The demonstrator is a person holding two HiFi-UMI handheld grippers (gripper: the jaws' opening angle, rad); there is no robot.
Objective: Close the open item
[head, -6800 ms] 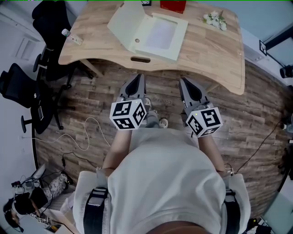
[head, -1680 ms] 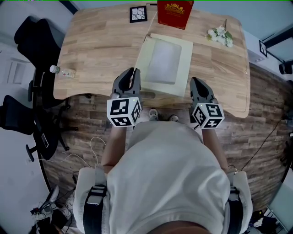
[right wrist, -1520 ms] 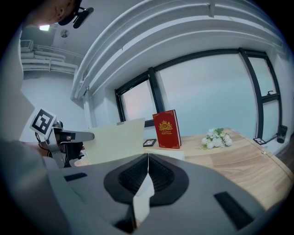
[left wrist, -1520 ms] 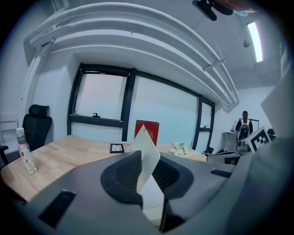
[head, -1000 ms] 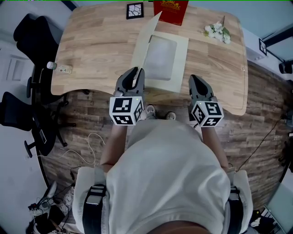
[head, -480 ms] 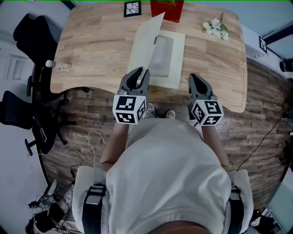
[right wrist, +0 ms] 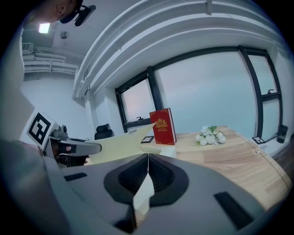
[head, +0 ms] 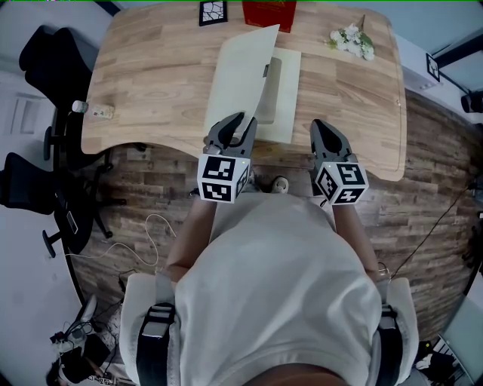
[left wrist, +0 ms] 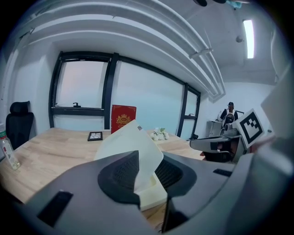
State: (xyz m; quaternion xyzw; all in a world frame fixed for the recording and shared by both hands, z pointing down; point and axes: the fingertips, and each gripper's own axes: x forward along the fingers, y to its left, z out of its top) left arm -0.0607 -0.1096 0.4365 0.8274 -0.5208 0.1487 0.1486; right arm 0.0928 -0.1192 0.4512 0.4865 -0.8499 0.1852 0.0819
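A flat cream box lies on the wooden desk [head: 151, 75]. Its base [head: 285, 90] rests flat, and its lid [head: 240, 75] leans over the base from the left, partly lowered. My left gripper [head: 234, 124] is at the lid's near edge. In the left gripper view the lid [left wrist: 131, 147] runs between the jaws of the left gripper [left wrist: 149, 160]. They have just been opening, and a gap shows beside the sheet. My right gripper [head: 322, 128] hovers at the desk's front edge, right of the box and clear of it. Its jaws [right wrist: 148, 157] meet, with nothing held.
A red book [head: 268, 9] and a small picture frame [head: 212, 11] stand at the desk's far edge. White flowers [head: 349, 38] lie far right. A small bottle [head: 94, 111] lies at the left edge. Black office chairs [head: 45, 53] stand left of the desk.
The lid has swung further right over the base, and my left gripper has shifted right with it. Its jaws stand wider. The right gripper has stayed put.
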